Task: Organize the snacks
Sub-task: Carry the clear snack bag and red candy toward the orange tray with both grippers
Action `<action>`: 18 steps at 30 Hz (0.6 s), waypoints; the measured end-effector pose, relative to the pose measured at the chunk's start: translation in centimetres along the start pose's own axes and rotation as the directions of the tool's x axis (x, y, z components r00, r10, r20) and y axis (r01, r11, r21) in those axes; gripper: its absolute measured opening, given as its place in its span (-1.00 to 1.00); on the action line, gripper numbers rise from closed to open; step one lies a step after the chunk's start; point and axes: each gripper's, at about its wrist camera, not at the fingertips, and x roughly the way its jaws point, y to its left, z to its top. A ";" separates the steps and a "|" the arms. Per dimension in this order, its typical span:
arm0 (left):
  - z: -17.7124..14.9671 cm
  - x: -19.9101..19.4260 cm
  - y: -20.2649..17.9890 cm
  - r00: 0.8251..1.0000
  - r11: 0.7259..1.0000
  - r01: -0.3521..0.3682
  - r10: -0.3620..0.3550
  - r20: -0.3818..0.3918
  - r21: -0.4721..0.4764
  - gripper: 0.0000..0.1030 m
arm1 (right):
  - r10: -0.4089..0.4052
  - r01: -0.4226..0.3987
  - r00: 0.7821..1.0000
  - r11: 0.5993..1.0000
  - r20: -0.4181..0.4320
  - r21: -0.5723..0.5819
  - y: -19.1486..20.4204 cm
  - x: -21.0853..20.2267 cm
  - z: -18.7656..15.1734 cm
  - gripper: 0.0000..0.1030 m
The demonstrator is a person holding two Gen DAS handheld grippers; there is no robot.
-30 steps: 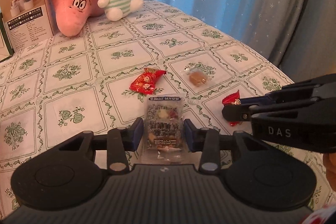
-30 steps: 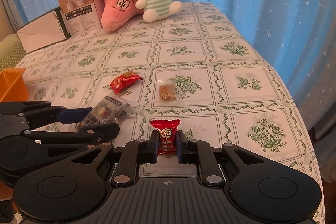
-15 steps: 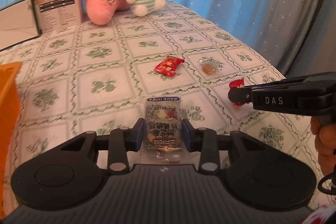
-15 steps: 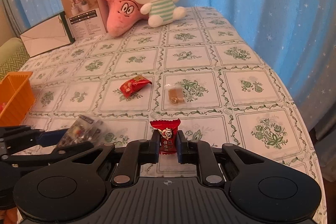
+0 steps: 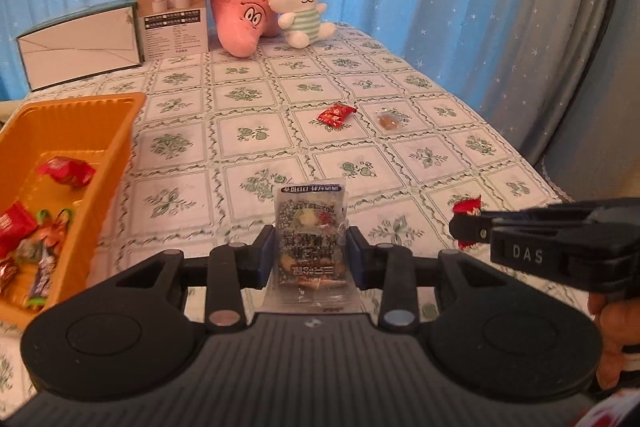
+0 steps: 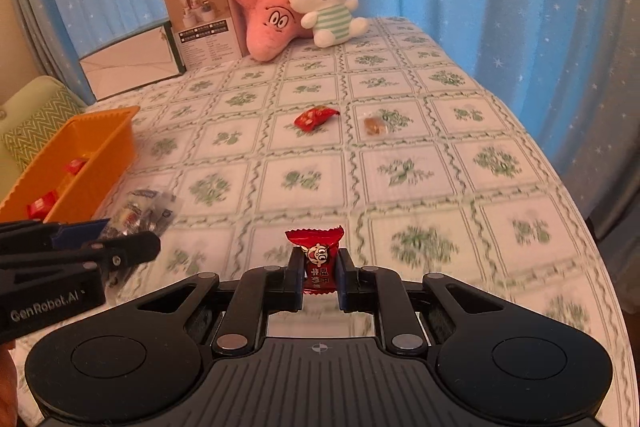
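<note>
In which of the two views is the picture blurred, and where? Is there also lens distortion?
Right wrist view: the near tablecloth is smeared by motion blur, while the small red wrapped candy in the right gripper stays sharp. Left wrist view: mostly sharp, the clear printed snack packet readable in the left gripper. Both views: fisheye bending, dark corners.

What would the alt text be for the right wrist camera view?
The right claw grips a small red wrapped candy above a green-patterned tablecloth. At left, the left claw holds a clear snack packet beside an orange plastic bin. A red wrapped snack and a small clear-wrapped brown candy lie farther back.
</note>
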 end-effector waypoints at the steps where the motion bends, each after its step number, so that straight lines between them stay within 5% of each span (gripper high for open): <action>1: -0.3 -0.9 0.1 1.000 1.000 0.000 0.000 0.003 -0.007 -0.35 | -0.003 0.003 1.000 1.000 -0.002 0.002 0.4 -0.7 -0.5 -0.69; 18: -3.4 -12.5 1.4 0.997 0.998 -0.032 0.037 0.072 -0.060 -0.35 | 0.011 -0.007 0.999 0.997 0.051 -0.073 7.6 -10.1 -4.0 -0.69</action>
